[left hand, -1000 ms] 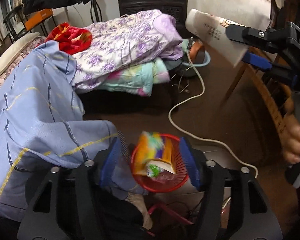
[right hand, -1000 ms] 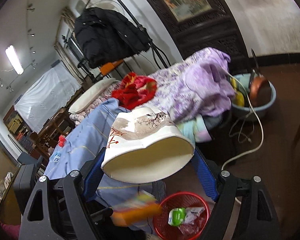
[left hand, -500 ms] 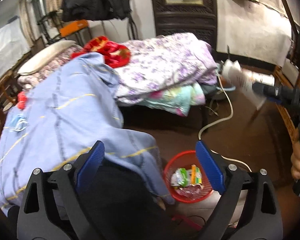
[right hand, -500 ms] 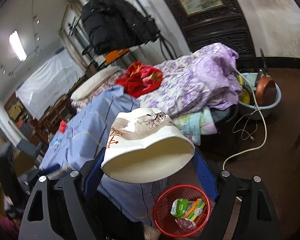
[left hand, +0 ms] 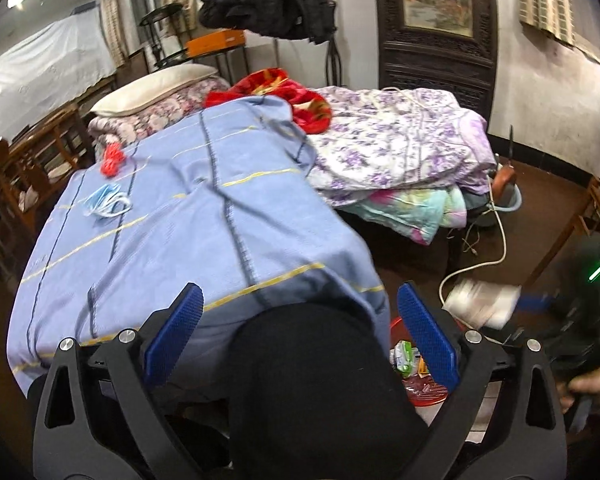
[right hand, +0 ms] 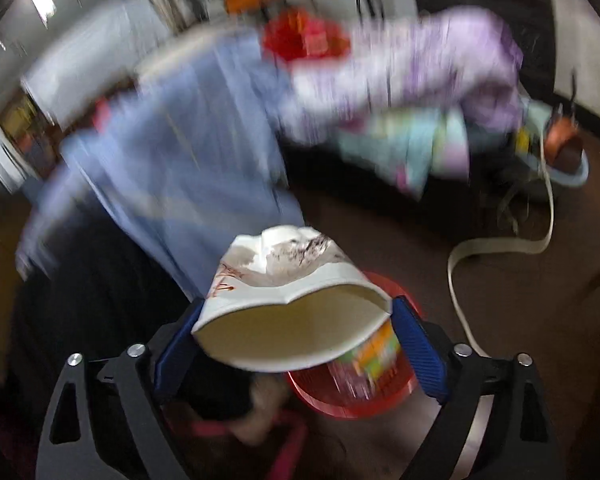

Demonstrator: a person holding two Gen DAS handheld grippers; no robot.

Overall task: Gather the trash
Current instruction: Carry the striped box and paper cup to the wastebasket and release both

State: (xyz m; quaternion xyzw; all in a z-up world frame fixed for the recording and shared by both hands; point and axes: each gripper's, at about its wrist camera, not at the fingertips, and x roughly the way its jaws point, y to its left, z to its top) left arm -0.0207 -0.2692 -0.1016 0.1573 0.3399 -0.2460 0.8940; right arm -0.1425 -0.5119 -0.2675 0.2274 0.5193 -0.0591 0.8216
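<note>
My right gripper point(right hand: 296, 332) is shut on a squashed white paper cup point(right hand: 288, 304), held just above the red mesh trash basket point(right hand: 352, 396), which holds colourful wrappers. In the left wrist view the cup point(left hand: 480, 300) is a blurred white shape low at the right, near the basket point(left hand: 416, 392). My left gripper point(left hand: 300, 336) is open and empty, raised over the bed's blue sheet point(left hand: 188, 216). A blue face mask point(left hand: 106, 200) and a red scrap point(left hand: 114, 158) lie on the sheet.
A purple floral quilt point(left hand: 396, 148), a red blanket point(left hand: 284, 92) and a pillow point(left hand: 156, 88) lie on the bed. A white cable point(left hand: 496, 248) runs across the brown floor to a blue basin point(left hand: 508, 196). A dark-clothed knee point(left hand: 308, 380) fills the foreground.
My right gripper has swung down with the cup to just above the basket. My left gripper has risen and turned toward the bed, still open and empty.
</note>
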